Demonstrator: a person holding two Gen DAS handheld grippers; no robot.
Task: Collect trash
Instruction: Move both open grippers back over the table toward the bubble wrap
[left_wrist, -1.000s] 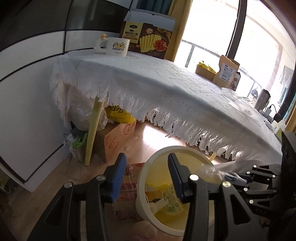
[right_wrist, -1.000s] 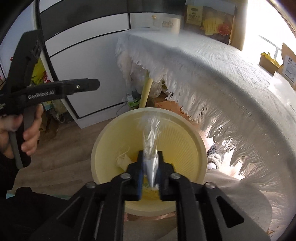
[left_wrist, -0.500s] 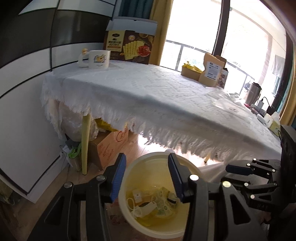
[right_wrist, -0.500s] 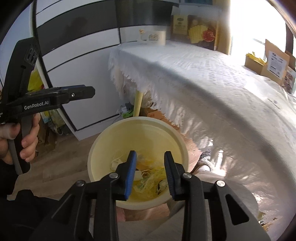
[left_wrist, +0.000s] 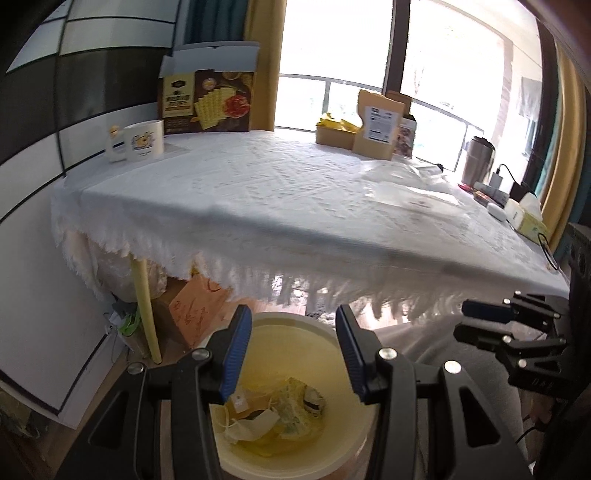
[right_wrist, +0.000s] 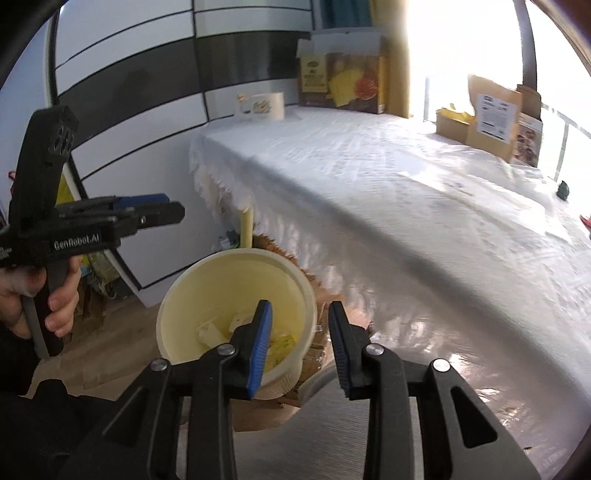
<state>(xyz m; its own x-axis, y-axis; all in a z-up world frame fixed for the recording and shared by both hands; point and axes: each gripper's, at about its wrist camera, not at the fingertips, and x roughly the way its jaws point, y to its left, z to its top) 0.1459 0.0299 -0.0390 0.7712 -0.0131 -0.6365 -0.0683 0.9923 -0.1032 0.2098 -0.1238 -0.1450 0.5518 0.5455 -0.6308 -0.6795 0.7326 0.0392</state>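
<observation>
The left hand-held gripper hangs spread and empty above the yellow bin. The right hand-held gripper is also spread, holding nothing, over the bin's near rim. Crumpled trash lies at the bottom of the bin. The bin stands on the floor just beside the fringed edge of the cloth-covered counter. At the counter's far end from the bin stand a mug and a cracker box.
</observation>
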